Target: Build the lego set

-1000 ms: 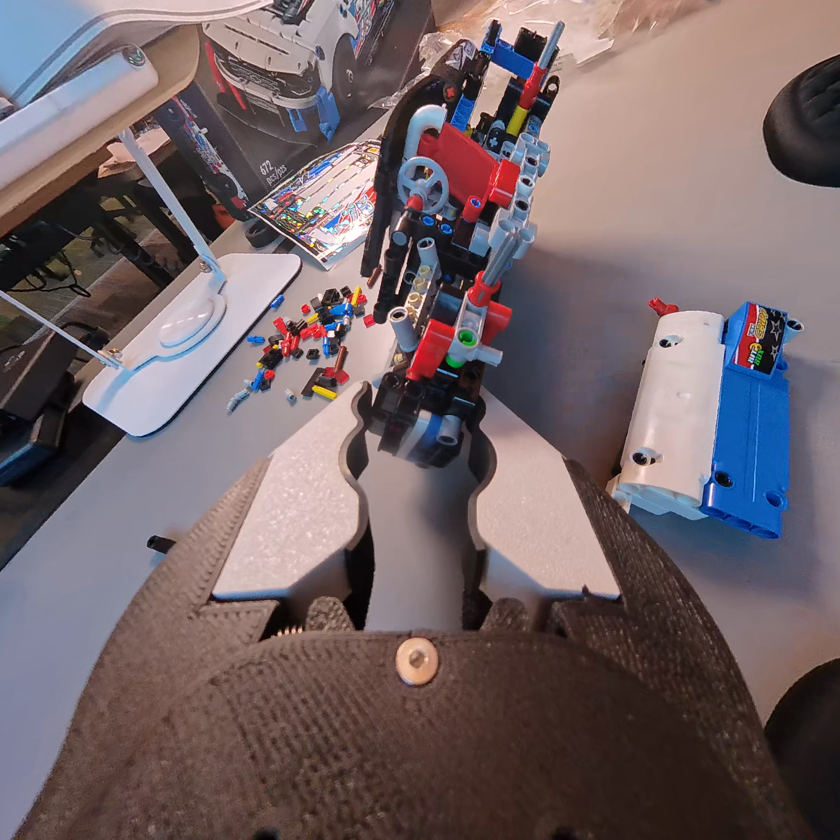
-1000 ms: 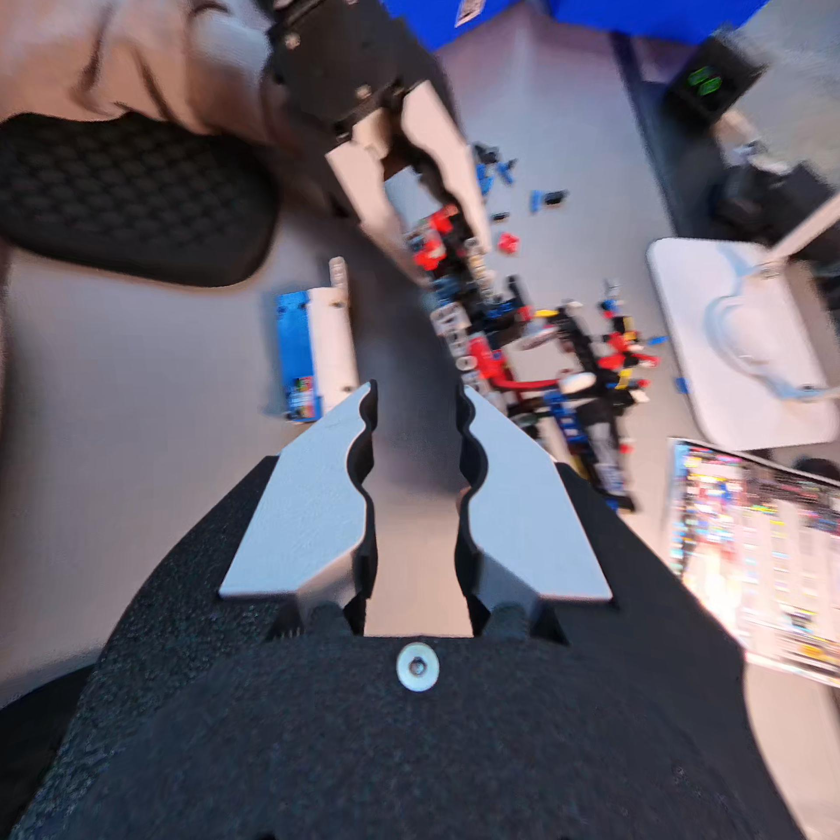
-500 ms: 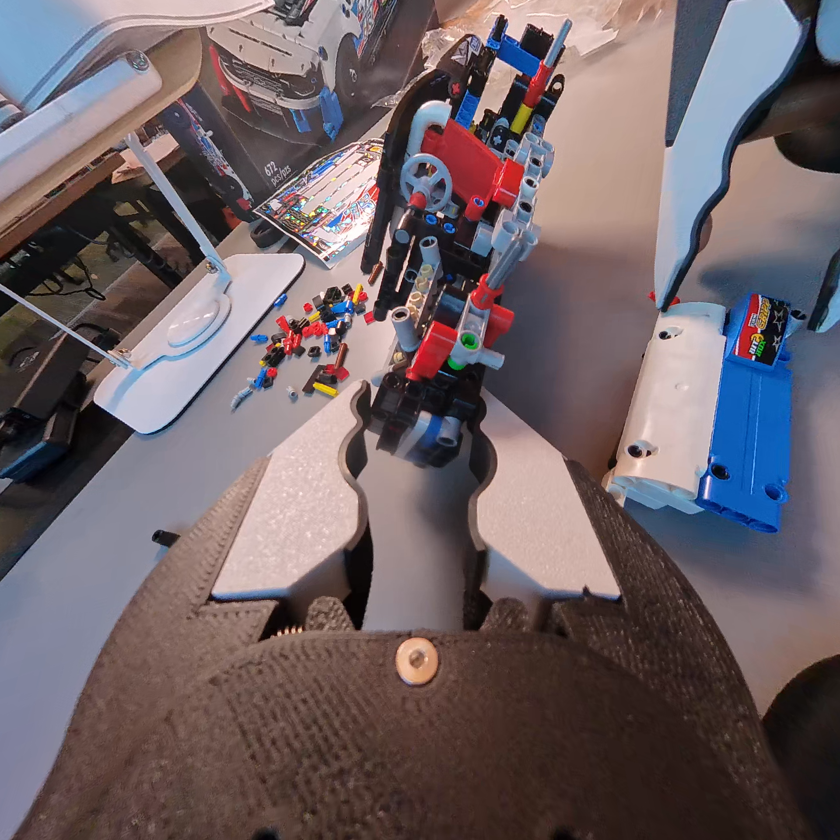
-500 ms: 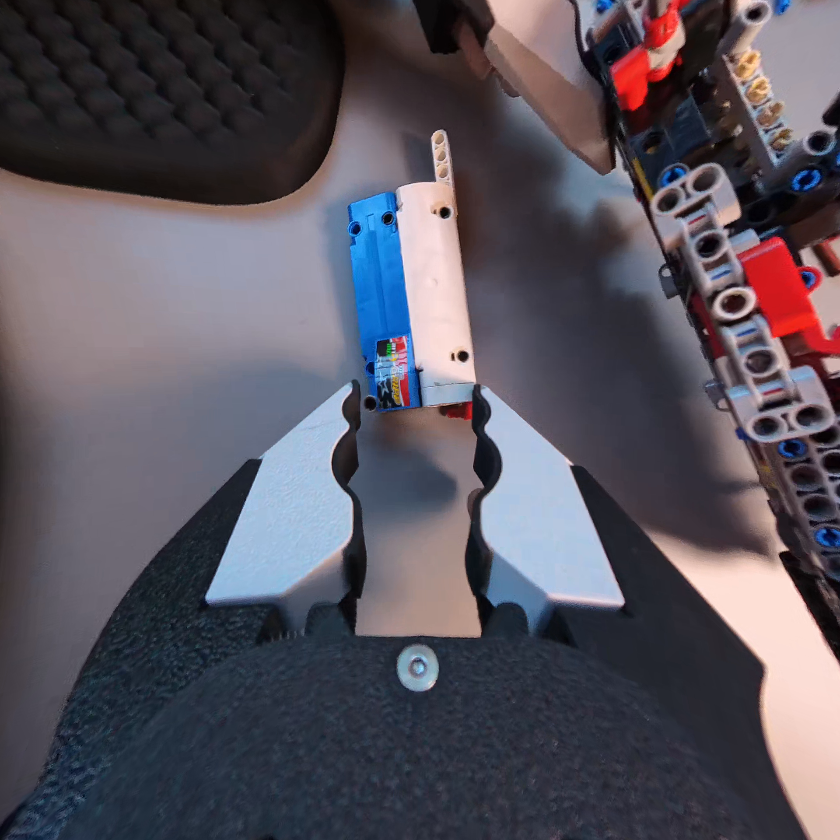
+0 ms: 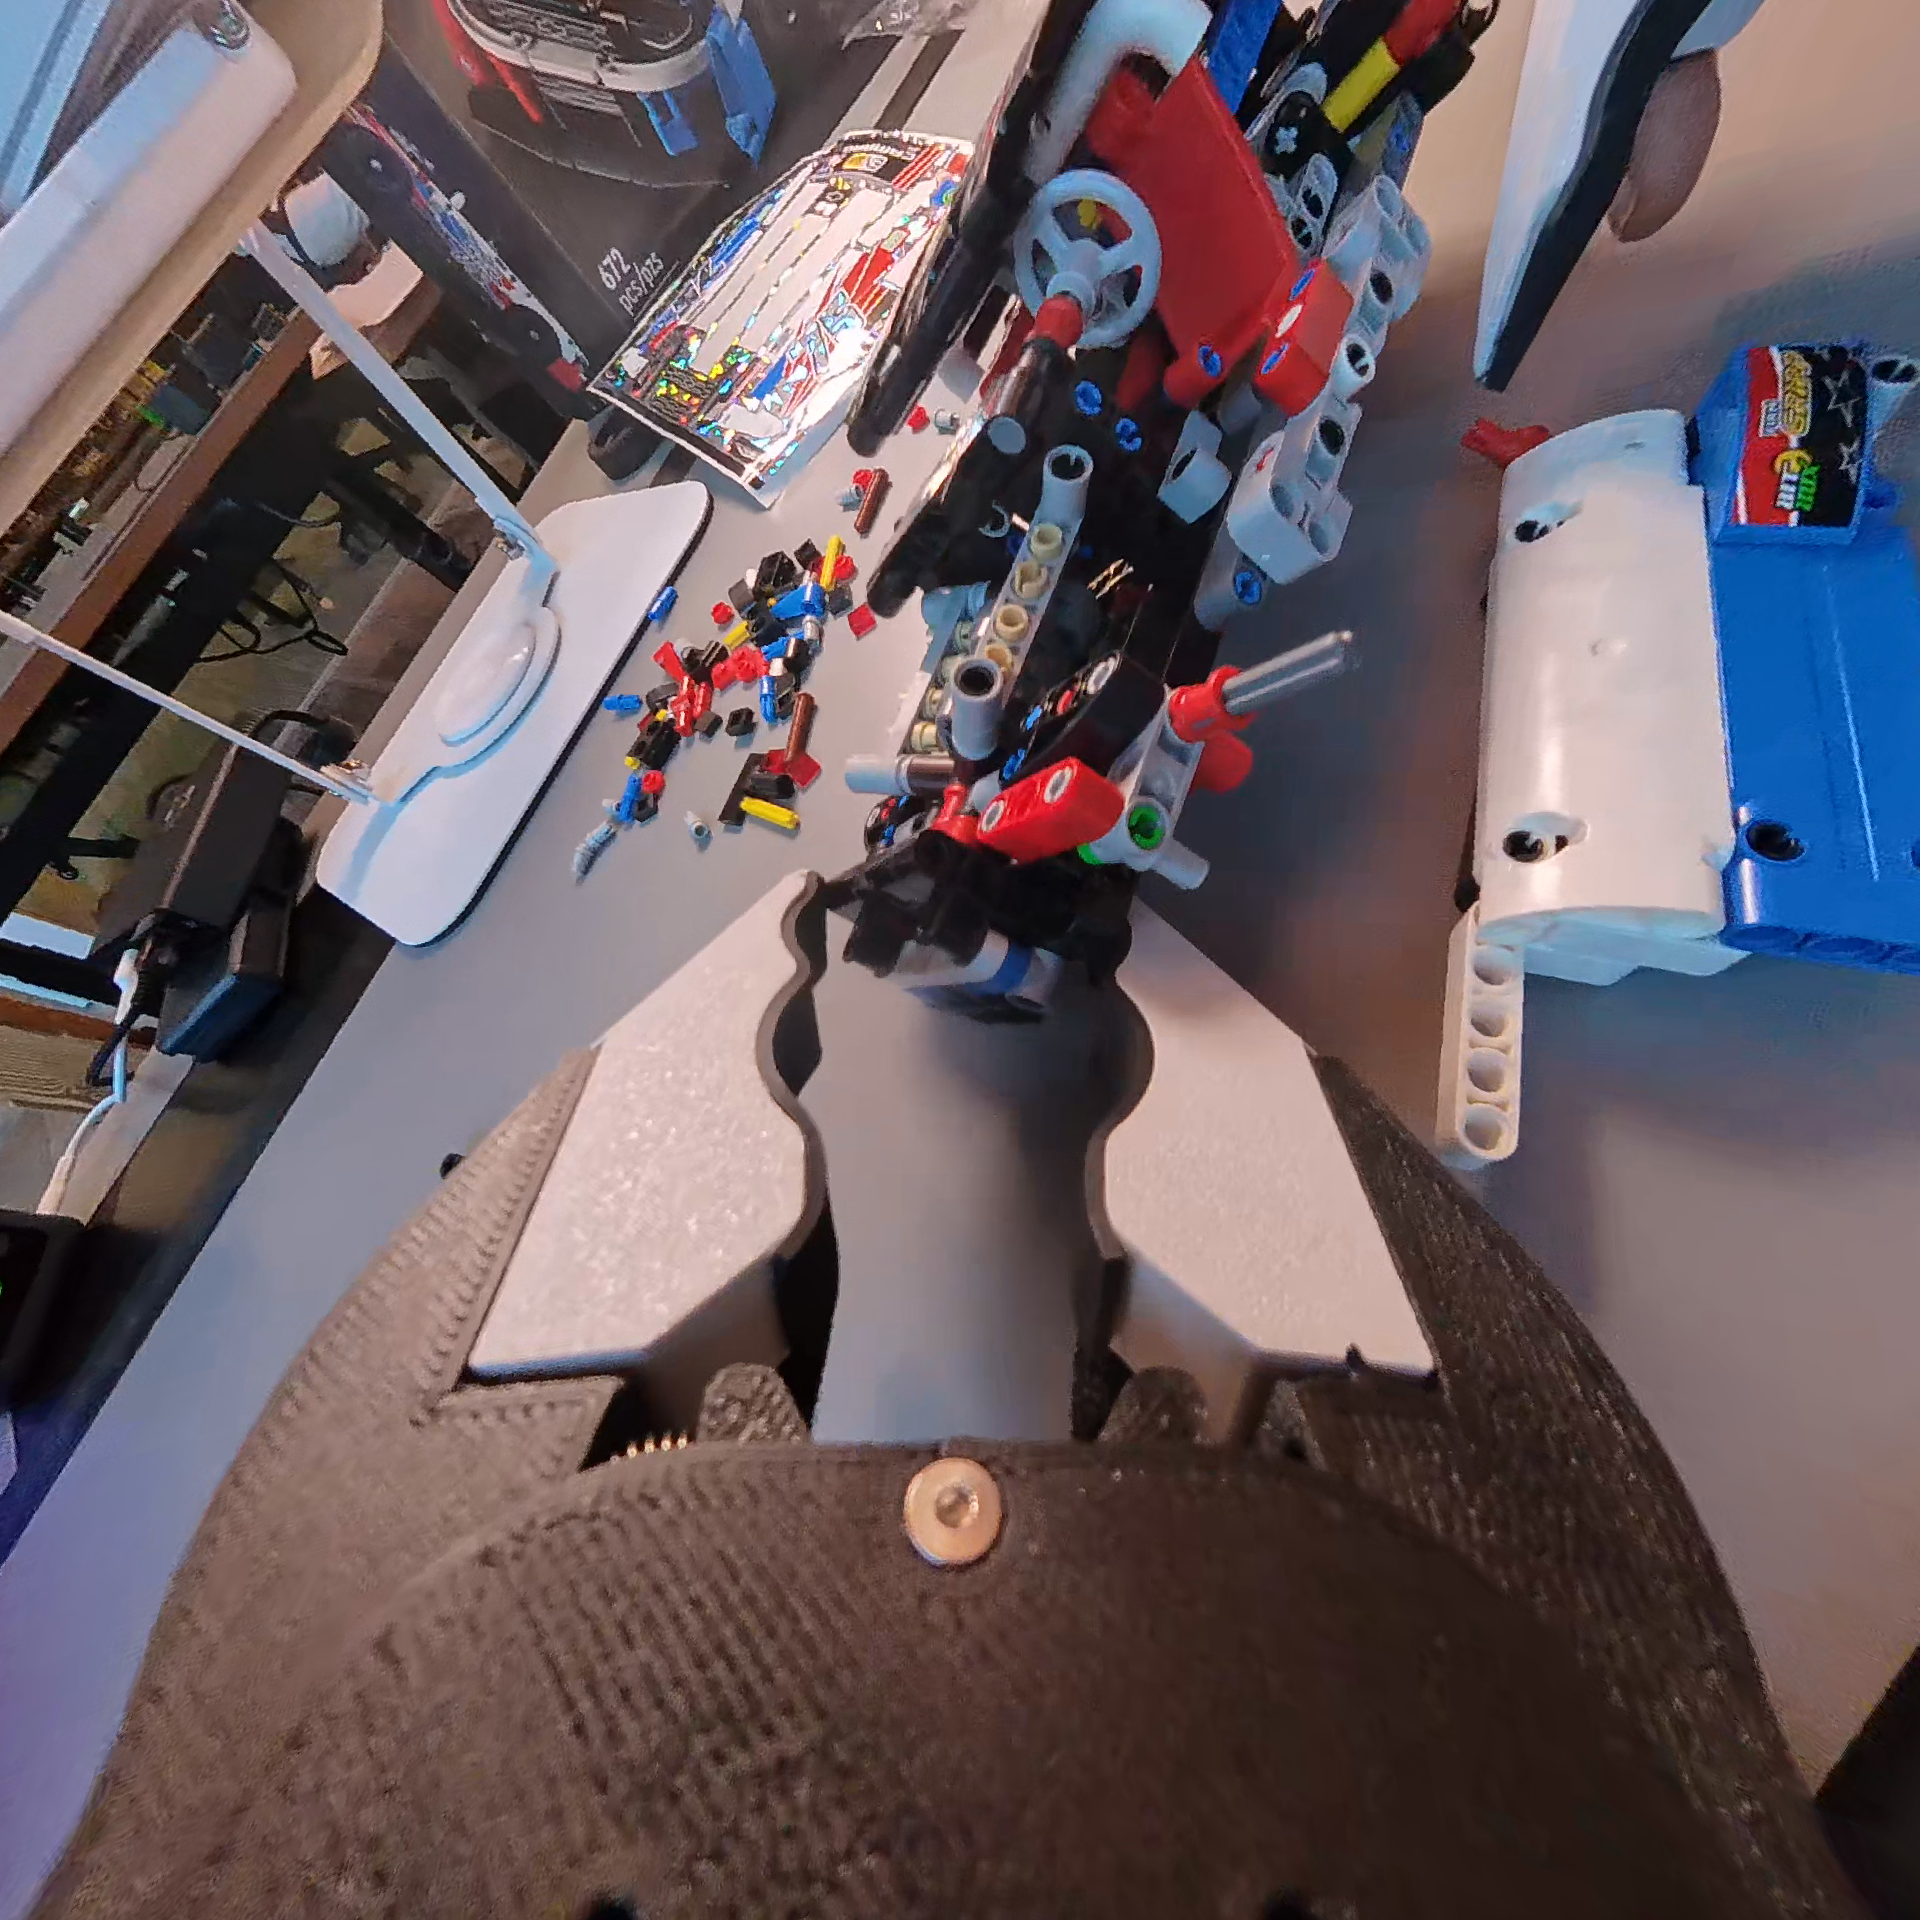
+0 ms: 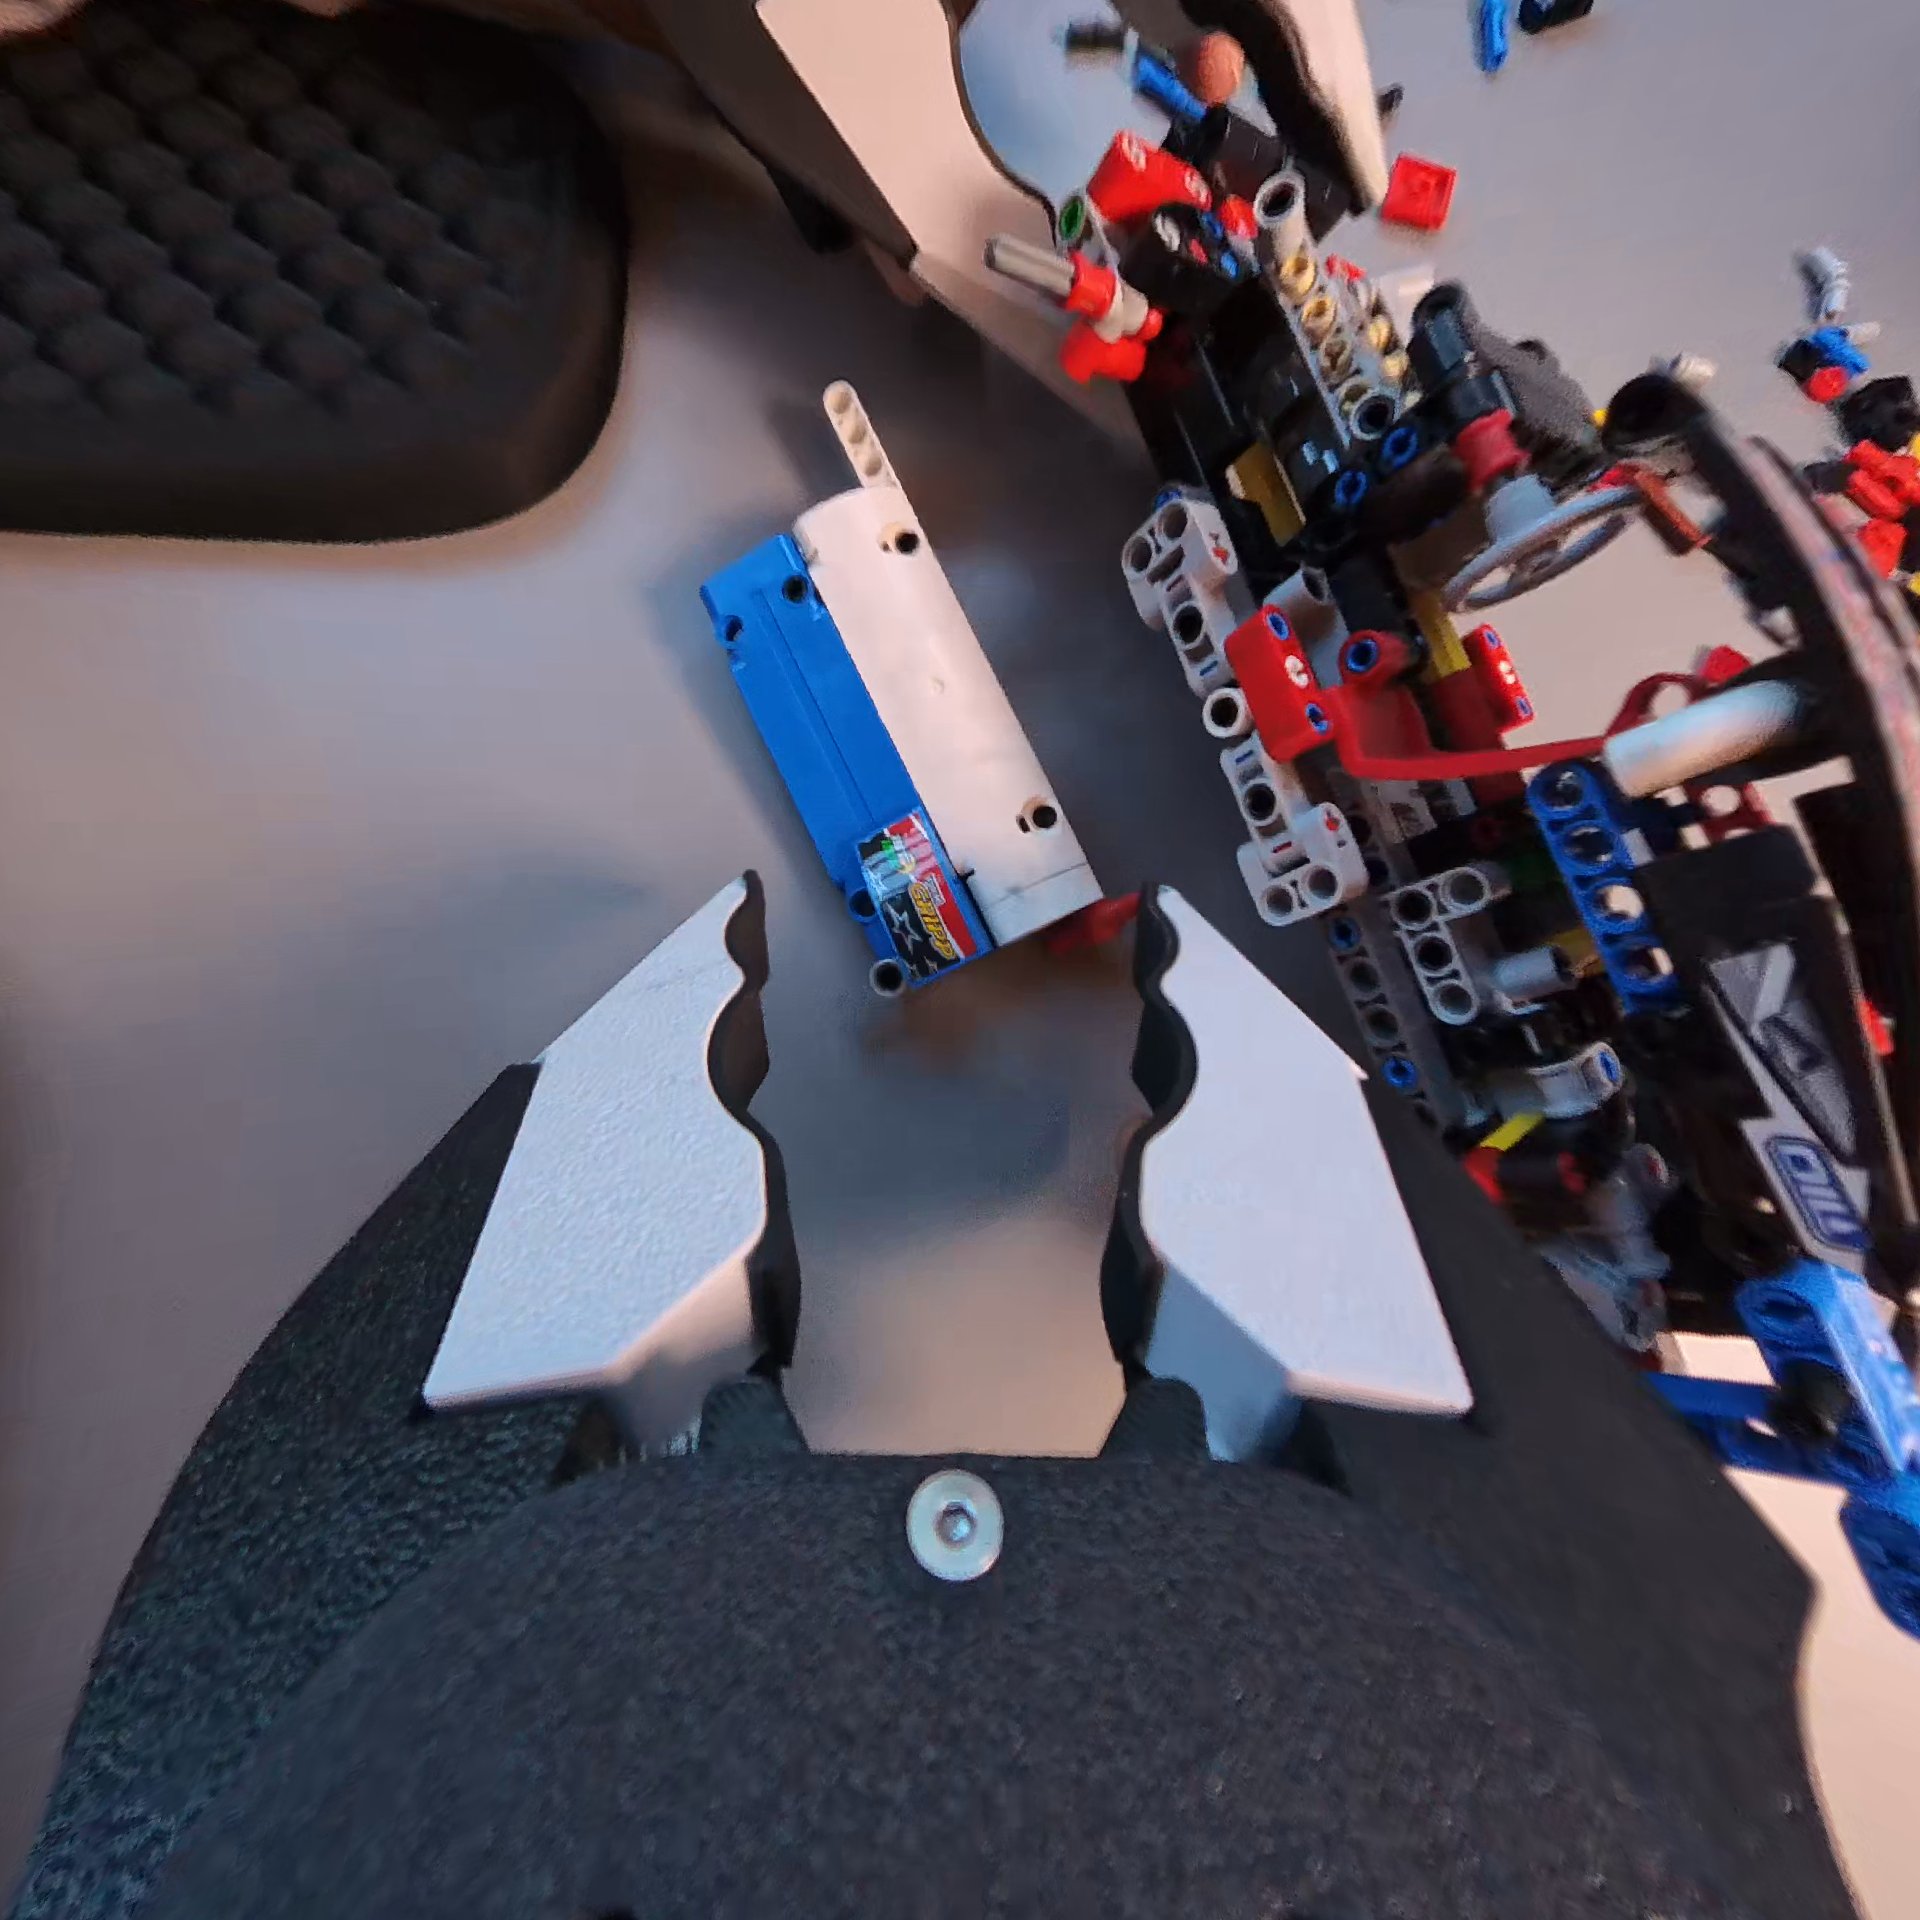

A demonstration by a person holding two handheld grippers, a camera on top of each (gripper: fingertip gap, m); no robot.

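**Chassis clamped at left, side panel loose at right**

Here, left gripper closed on the near end of the lego chassis, black and blue end bricks pinched between the grey fingers, far end running away across the grey table. Right gripper spread wide, gripping nothing, tips just short of the near end of the blue-and-white panel. Panel flat on the table, close beside the chassis, a narrow strip of bare surface between. Small red piece touching the right fingertip. Loose pieces scattered left of the chassis, then lamp base near the table edge. Sticker sheet and set box beyond. Black mat at far left, open table below it.
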